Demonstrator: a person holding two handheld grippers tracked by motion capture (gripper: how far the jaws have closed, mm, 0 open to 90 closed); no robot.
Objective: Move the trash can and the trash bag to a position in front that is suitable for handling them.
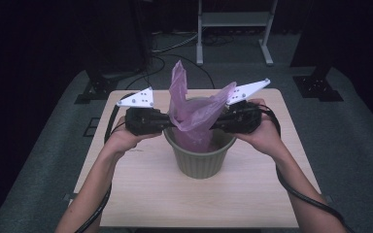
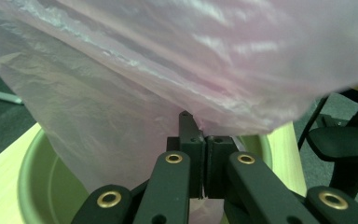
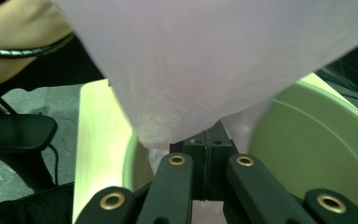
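A ribbed green bin [image 1: 201, 162] stands in the middle of the pale wooden table [image 1: 141, 194]. A thin pink plastic bag [image 1: 192, 116] hangs into it and sticks up above the rim. My left gripper [image 1: 169, 123] comes in level from the left, shut on the bag's left edge. From the right, my right gripper [image 1: 219, 121] is shut on the opposite edge. In the left gripper view the jaws [image 2: 204, 156] meet, with pink film [image 2: 158, 74] pinched and draped over them above the bin rim [image 2: 30, 172]. The right gripper view shows the jaws [image 3: 205, 149] closed on the bag [image 3: 205, 56] over the bin [image 3: 317, 140].
A white metal stand [image 1: 233, 29] and loose cables [image 1: 175, 46] sit on the grey floor behind the table. Black equipment bases [image 1: 94, 87] [image 1: 318, 85] stand off both far corners. Each gripper's cable trails back along the person's forearm.
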